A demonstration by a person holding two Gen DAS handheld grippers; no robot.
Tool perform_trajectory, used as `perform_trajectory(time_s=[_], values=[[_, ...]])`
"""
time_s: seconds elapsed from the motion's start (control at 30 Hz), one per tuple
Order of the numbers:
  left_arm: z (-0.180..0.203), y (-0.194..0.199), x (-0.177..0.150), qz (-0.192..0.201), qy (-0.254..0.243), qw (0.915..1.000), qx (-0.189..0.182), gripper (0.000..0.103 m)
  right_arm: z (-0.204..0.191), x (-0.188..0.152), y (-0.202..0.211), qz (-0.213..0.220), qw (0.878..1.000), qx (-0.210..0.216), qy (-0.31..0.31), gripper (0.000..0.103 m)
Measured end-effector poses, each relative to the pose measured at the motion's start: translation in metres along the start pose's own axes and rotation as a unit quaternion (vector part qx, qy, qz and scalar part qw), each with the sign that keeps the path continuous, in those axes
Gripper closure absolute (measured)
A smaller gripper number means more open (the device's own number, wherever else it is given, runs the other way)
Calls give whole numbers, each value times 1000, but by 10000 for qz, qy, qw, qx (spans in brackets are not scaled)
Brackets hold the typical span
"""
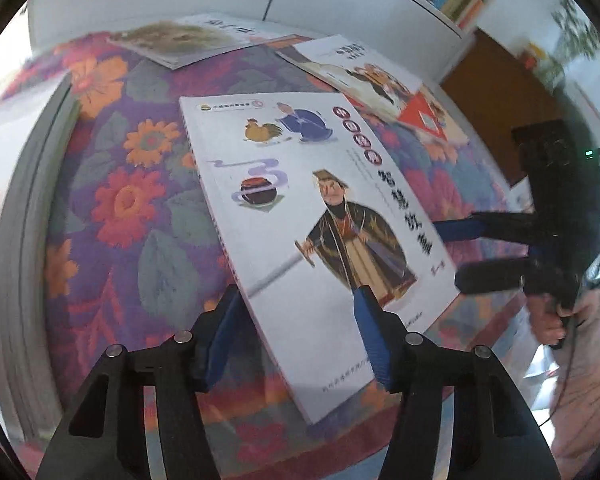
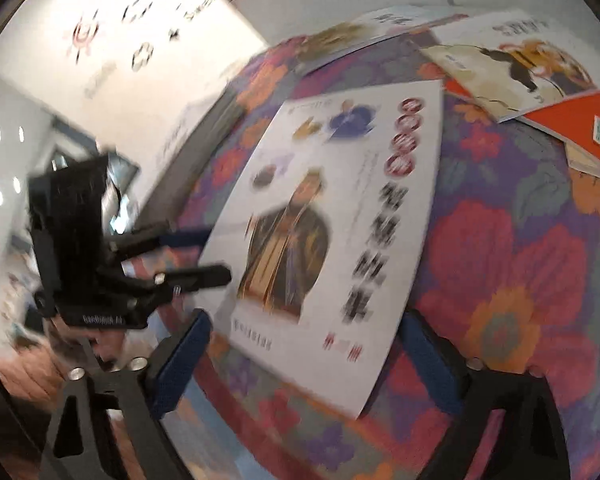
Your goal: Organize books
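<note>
The white book [image 1: 300, 216] lies flat on the flowered cloth [image 1: 112, 208], nearer than 2 other books [image 1: 364, 72] beyond it. The left gripper [image 1: 296, 304] straddles the book's near edge, jaws apart, seemingly not yet pinching; the right gripper [image 2: 304, 344] stands wide at its other edge. Picking it up looks underway: next, 1 jaw must slip beneath.

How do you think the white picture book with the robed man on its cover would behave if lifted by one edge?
The white picture book looks thin and soft-covered, so it would probably droop. Its cover seems glossy, so perhaps slippery. It lies flat on the floral cloth, so edges look hard to catch.
</note>
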State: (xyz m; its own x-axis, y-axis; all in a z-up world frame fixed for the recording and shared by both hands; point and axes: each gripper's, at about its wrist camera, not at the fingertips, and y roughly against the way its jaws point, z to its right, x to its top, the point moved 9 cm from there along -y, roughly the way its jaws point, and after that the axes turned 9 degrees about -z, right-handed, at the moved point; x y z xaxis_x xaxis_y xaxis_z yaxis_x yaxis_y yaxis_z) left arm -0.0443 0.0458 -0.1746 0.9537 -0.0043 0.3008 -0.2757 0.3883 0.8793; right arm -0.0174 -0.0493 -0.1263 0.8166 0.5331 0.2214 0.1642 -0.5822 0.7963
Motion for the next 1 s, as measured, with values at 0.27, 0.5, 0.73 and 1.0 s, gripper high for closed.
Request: perform_trajectory(time_s=[0.27, 0.5, 0.73, 1.0], values=[[-17, 0, 14, -148, 597, 9938, -929, 61, 10, 18, 1, 63, 9971, 706, -274, 10], [-28, -2, 19, -288, 781, 9933, -803, 80, 22, 8, 9, -20, 9984, 450, -348, 42], [-28, -3, 24, -361, 616, 9958, -566, 79, 53, 2, 20, 19, 9950, 861, -504, 75], [-25, -2, 29, -205, 522, 9983, -168, 78, 55, 18, 16, 353, 9953, 694, -567, 90]])
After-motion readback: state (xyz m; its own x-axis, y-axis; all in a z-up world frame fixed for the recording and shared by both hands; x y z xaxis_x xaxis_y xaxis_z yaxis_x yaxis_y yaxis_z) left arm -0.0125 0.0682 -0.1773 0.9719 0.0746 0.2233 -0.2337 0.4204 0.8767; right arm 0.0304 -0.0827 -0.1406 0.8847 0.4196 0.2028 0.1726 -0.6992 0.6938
